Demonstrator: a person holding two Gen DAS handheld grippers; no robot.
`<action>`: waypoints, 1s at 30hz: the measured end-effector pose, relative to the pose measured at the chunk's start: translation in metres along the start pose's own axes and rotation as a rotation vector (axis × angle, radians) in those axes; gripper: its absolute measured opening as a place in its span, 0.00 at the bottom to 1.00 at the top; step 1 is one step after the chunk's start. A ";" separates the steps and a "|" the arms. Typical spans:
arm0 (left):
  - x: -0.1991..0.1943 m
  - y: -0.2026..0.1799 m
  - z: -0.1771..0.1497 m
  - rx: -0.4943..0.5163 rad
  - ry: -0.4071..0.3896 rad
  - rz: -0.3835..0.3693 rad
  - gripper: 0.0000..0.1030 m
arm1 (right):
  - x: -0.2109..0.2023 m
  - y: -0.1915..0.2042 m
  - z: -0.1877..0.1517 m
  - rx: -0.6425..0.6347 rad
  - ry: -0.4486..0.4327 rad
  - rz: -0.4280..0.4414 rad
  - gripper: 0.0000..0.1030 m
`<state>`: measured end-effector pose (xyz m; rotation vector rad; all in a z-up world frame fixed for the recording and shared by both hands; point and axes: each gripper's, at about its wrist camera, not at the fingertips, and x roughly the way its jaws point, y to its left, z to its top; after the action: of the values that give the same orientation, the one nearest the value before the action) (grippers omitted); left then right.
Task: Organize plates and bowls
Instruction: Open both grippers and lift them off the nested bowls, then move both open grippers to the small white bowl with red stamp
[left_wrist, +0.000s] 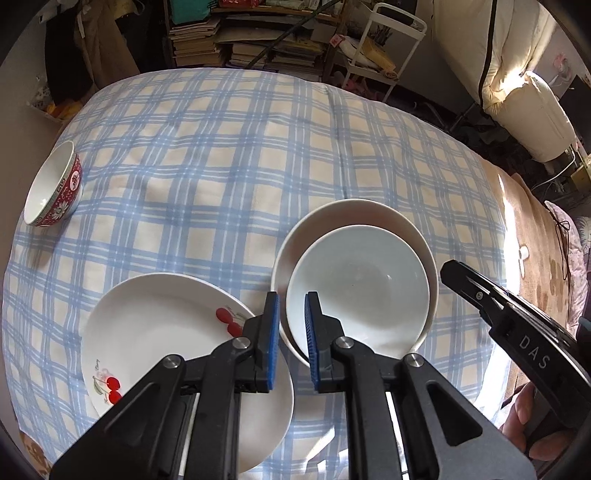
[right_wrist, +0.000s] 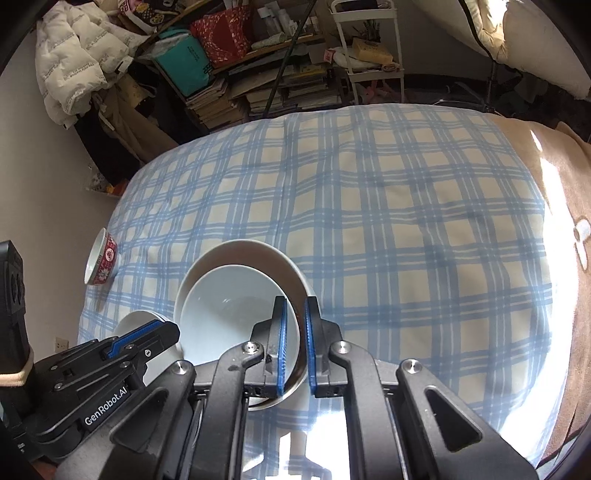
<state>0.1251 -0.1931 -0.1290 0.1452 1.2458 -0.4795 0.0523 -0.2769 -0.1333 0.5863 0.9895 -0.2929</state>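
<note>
**Bowls, nested pair.** A small pale blue-white ceramic bowl (left_wrist: 362, 280) sits inside a larger white ceramic bowl (left_wrist: 351, 212). It is pushed toward the near side, so a crescent of the larger bowl's inner wall shows behind it. Both are upright and empty. They stand near the front of a blue-and-cream checked cloth (left_wrist: 221, 166) spread over a soft, rounded surface.

**Plate.** A white round ceramic plate with red cherry prints (left_wrist: 159, 325) lies flat on the cloth, just left of the nested pair. It is partly hidden under the left tool.

**Bowl, single.** A red patterned porcelain bowl with a white inside (left_wrist: 55, 184) stands well apart, at the cloth's far left edge.

**Left tool** (left_wrist: 290, 339). Black fingers with blue ribbed pads, a little apart. The near-left rims of the nested bowls show in the gap, and no pad visibly presses on them.

**Right tool** (right_wrist: 295, 332). Same make, with the pads drawn nearly together at the pair's right side. The larger bowl's rim shows in the narrow gap, but a grip on it cannot be confirmed. Part of a person's hand (left_wrist: 524, 417) shows behind it.

**Surroundings.** A tan blanket (left_wrist: 535, 240) lies along the cloth's right side. Beyond are stacked books on shelves (left_wrist: 207, 37), a white wire trolley (left_wrist: 384, 44) and a white quilted jacket (right_wrist: 74, 55).
</note>
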 end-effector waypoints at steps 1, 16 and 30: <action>-0.002 0.001 0.000 0.001 -0.003 0.010 0.14 | -0.001 -0.001 0.000 0.004 0.001 0.004 0.10; -0.065 0.052 0.023 -0.019 -0.043 0.110 0.35 | -0.019 0.035 0.012 -0.042 -0.047 0.018 0.67; -0.107 0.167 0.053 -0.110 -0.109 0.211 0.87 | 0.001 0.144 0.047 -0.174 -0.085 0.051 0.98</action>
<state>0.2168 -0.0342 -0.0370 0.1536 1.1321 -0.2327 0.1552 -0.1878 -0.0676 0.4364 0.9061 -0.1825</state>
